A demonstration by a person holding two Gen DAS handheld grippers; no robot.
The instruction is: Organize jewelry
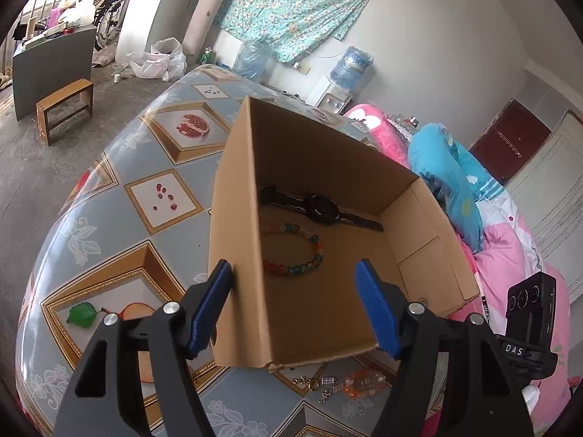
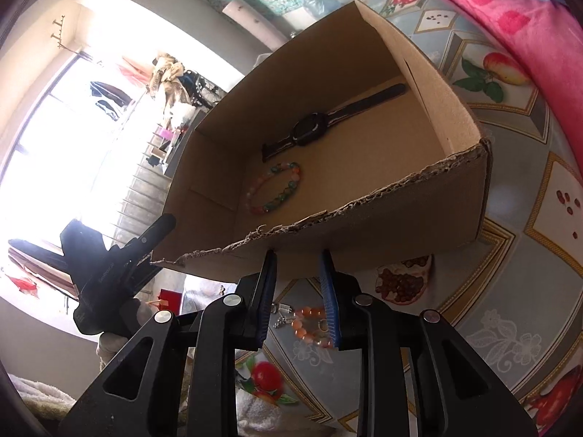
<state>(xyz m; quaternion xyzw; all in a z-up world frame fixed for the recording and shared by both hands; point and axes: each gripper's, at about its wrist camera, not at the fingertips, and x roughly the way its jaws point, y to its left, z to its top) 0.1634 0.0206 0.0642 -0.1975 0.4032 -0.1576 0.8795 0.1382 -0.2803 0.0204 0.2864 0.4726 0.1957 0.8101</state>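
Cardboard makes up the open box [image 1: 328, 313] on the patterned desk [image 1: 109, 240]; its near rim is torn and ragged, and it fills the middle of both wrist views. On its floor lie a black wristwatch [image 1: 322, 208], stretched out flat toward the far wall, and just nearer a ring-shaped bracelet of mixed green, orange and pale beads [image 1: 295, 251]. The two lie near each other; whether they touch cannot be told.

Outside the box, on the desk just beside its near wall, sits an orange bead bracelet [image 2: 309, 324] with small silver charms [image 2: 282, 315] close at its 9 o'clock side in the right wrist view. In the left wrist view the same pieces show at 6 o'clock, below the box's near edge.

The left gripper [image 1: 298, 309] has its blue fingers [image 1: 375, 313] spread wide. One finger lies outside the box's left wall and the other over the inside, so the wall stands between them; the mixed-bead bracelet lies at 12 o'clock from the fingertips.

The right gripper [image 2: 298, 298] hangs low in front of the box's near wall, its fingers partly apart with a clear gap and nothing pinched. The orange bracelet shows in that gap, against the 3 o'clock finger; contact cannot be told.
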